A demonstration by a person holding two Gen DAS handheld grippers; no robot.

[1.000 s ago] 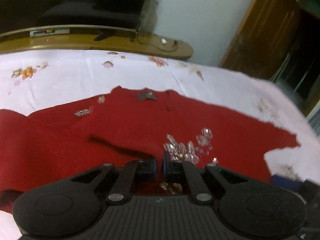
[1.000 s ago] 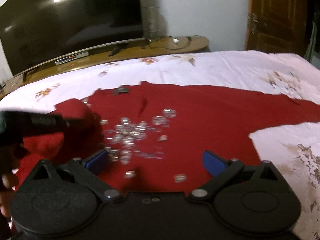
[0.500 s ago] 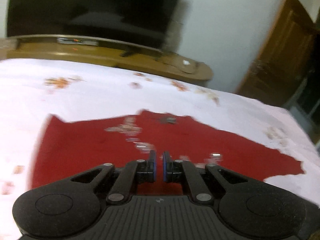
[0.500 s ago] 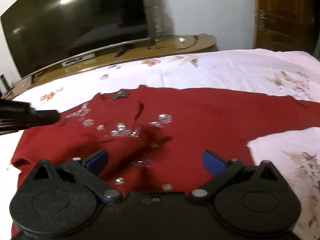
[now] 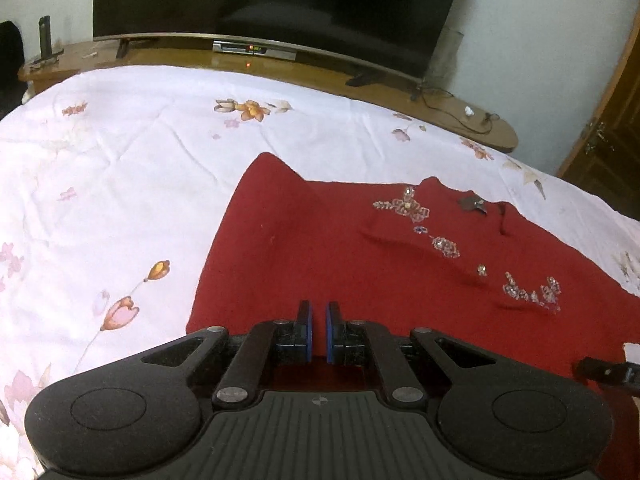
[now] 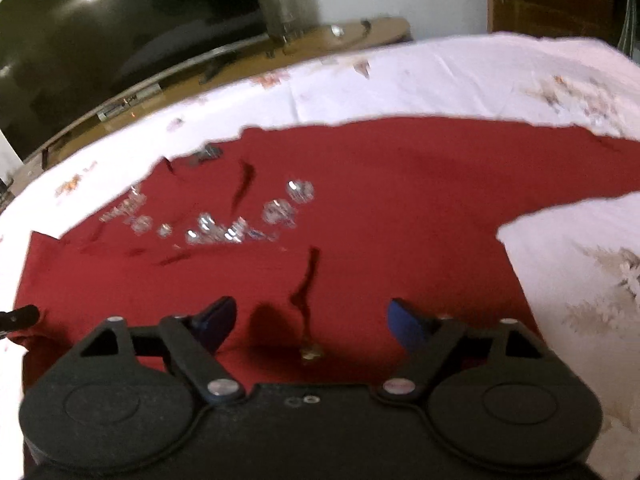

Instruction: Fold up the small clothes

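A red top [image 5: 360, 264] with clear bead trim [image 5: 444, 246] lies spread on the floral white bedsheet [image 5: 140, 168]. My left gripper [image 5: 318, 320] sits over the top's near left part with its blue pads nearly together; I see no cloth between them. My right gripper [image 6: 310, 316] is open and empty over the top's [image 6: 400, 208] near edge, a crease of cloth running between its pads. The beads [image 6: 240, 224] lie left of centre in the right wrist view. The tip of the left gripper shows at that view's left edge [image 6: 18, 316].
A wooden TV bench [image 5: 280, 68] with a large dark television [image 5: 280, 0] runs along the far side of the bed. A brown door [image 5: 612, 128] stands at the right. Bare sheet lies left of the top and at the right [image 6: 580, 280].
My left gripper has swung left, so the top's left edge and more bare sheet show. The folded-over left part of the top now lies flat. My right gripper moved closer to the cloth.
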